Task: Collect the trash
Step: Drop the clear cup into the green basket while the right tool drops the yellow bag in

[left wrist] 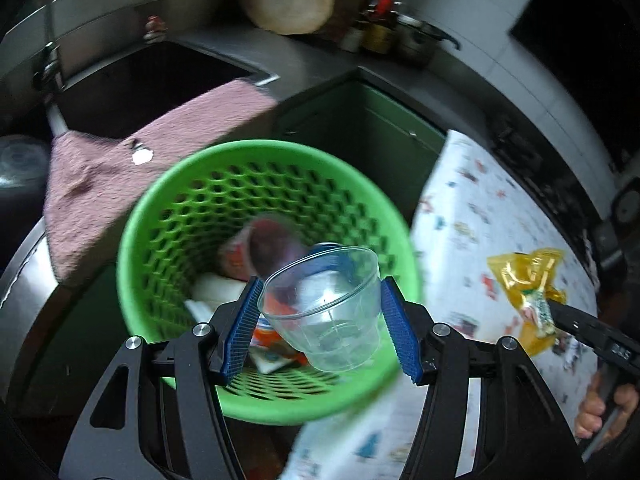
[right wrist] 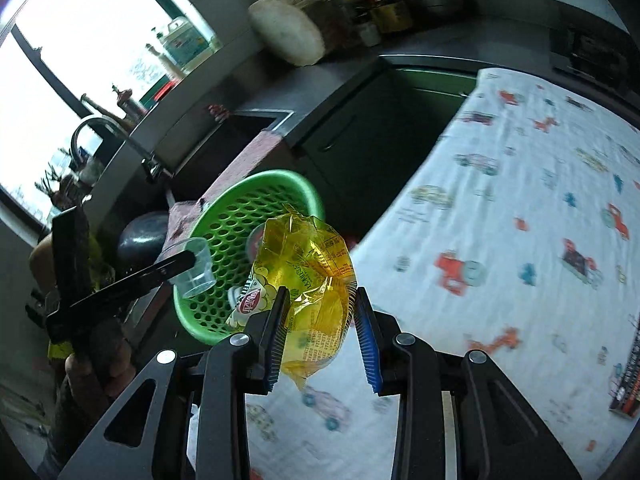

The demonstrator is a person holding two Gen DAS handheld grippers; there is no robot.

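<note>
Step in hand: both grippers carry a piece of trash to the bin. Judging by how things lie, the left load is at the drop point and the right load is not there yet.
Counter (right wrist: 520, 208): covered by a white cloth printed with small cars, beyond and to the right of the right fingers.
Green basket (left wrist: 168, 208): a round perforated bin, directly ahead of and below the left fingers; in the right wrist view it sits ahead and to the left of the right fingers. Wrappers and a cup already lie inside.
Yellow wrapper (right wrist: 304, 280): crinkled clear-yellow snack bag, standing up between the right fingers, not yet over the basket mouth.
Clear plastic cup (left wrist: 332, 312): tilted, mouth up and away, between the left fingers, hanging over the basket opening.
Left gripper (left wrist: 322, 328): blue-padded fingers pressed on the cup's two sides, holding it.
Right gripper (right wrist: 322, 336): the left pad touches the wrapper; the right pad seems just clear, yet the bag stays up, so it looks pinched.
Next move: part the left fingers so the cup falls in, then bring the wrapper left over the rim and release it.
</note>
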